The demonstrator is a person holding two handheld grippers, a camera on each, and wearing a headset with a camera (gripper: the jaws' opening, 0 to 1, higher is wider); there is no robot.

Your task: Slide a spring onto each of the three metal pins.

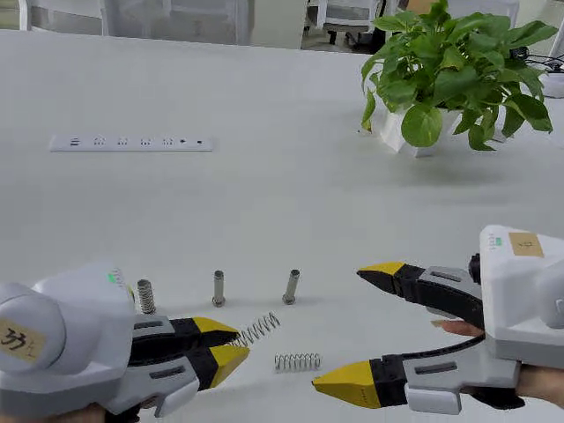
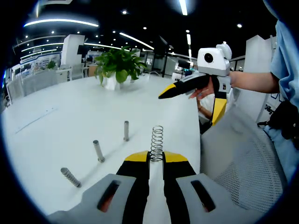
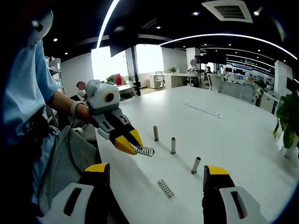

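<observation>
Left gripper [image 1: 240, 342] jaws are nearly closed, pinching one end of a silver coil spring [image 1: 257, 329]. Right gripper [image 1: 339, 326] is wide open and holds nothing. Second loose spring [image 1: 297, 360] lies on the white table [image 1: 264, 203] between the grippers. Of three upright grey metal pins, the leftmost pin [image 1: 145, 296] wears a spring; the middle pin [image 1: 218, 288] and right pin [image 1: 291, 286] are bare.

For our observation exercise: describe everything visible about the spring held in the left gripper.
The spring is a slim coil of bare silvery wire, open-wound and unbent. The left gripper pinches one end between its yellow tips; the rest juts forward, free. It is over the white table, short of the pins and on none of them.
</observation>
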